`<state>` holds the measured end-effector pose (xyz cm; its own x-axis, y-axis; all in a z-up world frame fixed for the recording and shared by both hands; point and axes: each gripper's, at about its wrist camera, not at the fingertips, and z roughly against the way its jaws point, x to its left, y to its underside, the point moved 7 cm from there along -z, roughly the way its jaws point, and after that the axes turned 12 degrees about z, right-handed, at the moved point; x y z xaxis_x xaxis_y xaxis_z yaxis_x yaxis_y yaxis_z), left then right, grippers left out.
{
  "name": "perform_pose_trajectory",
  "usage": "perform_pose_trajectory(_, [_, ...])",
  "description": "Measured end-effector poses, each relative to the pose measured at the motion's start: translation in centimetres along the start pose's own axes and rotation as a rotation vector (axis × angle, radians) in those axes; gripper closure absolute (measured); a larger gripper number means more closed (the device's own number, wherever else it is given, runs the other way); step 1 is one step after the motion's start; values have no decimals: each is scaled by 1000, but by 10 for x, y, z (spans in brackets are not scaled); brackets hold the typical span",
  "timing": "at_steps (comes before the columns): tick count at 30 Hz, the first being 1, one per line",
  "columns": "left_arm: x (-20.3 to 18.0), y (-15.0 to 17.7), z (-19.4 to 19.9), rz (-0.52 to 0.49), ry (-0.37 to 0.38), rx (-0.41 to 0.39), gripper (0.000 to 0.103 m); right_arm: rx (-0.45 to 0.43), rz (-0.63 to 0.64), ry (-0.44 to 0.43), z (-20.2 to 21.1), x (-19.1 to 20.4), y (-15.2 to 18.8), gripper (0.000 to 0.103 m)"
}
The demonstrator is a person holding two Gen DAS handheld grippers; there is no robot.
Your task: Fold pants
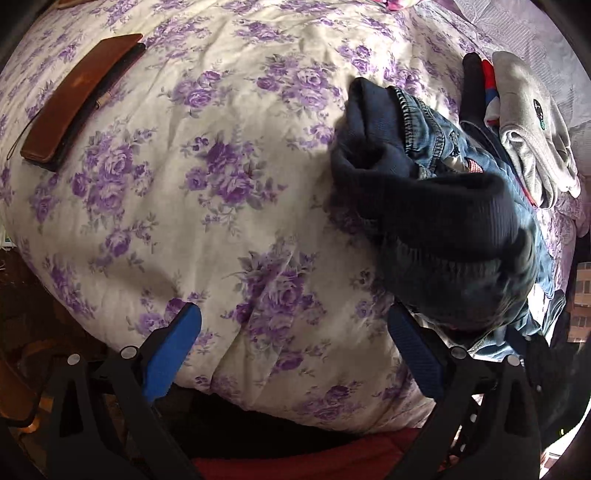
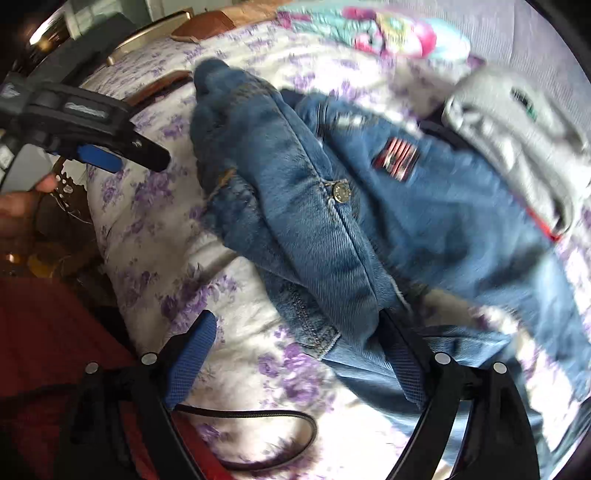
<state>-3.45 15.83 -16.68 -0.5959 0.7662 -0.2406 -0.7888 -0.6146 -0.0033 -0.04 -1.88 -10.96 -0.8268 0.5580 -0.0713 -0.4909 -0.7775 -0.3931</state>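
A: Item one?
B: Denim pants (image 2: 332,229), bunched on the bed (image 1: 221,221) over its purple-flowered cover. Metal button (image 2: 340,192) and a striped patch (image 2: 396,157) show. Legs and full outline cannot be traced; the right wrist view is smeared toward the edges.

A: In the left wrist view?
B: Same pants (image 1: 424,125), mostly covered by a dark garment (image 1: 436,221) lying on top; its kind cannot be made out.

A: Tongs?
B: Right tongs (image 2: 299,354): apart, holding nothing; the right-side finger (image 2: 406,365) sits against the denim, though contact cannot be confirmed. Left tongs (image 1: 295,350): apart, over bare cover, beside the clothes.

A: Surroundings?
B: Grey garment (image 1: 532,122) just beyond the pants, partly cut off. Brown case (image 1: 79,99) well apart, at the far left. Black cable (image 2: 258,417) loops on the cover near the right tongs. Colourful cloth (image 2: 388,33) at the far edge, blurred.
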Motion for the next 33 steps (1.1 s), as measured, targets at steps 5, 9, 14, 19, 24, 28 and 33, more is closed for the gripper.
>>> perform_pose_trajectory(5, [17,-1,-6,82,20,32,5,-279,-256,46,42,-59,-37,14])
perform_pose_trajectory(9, [24,2,-3,103,21,27,5,-164,-489,128,-18,-112,-70,14])
perform_pose_trajectory(14, [31,15,20,67,23,-23,5,-35,-363,-153,-54,-67,-90,30])
perform_pose_trajectory(19, [47,20,35,116,48,-50,5,-15,-42,-264,-41,23,-69,30])
perform_pose_trajectory(24, [62,28,11,221,95,66,5,-54,-247,-266,-18,-15,-37,25])
perform_pose_trajectory(28, [44,30,9,203,184,76,5,81,-155,-263,-34,-7,-17,22])
perform_pose_trajectory(33, [8,28,20,59,182,45,5,112,2,-171,-49,16,-22,15])
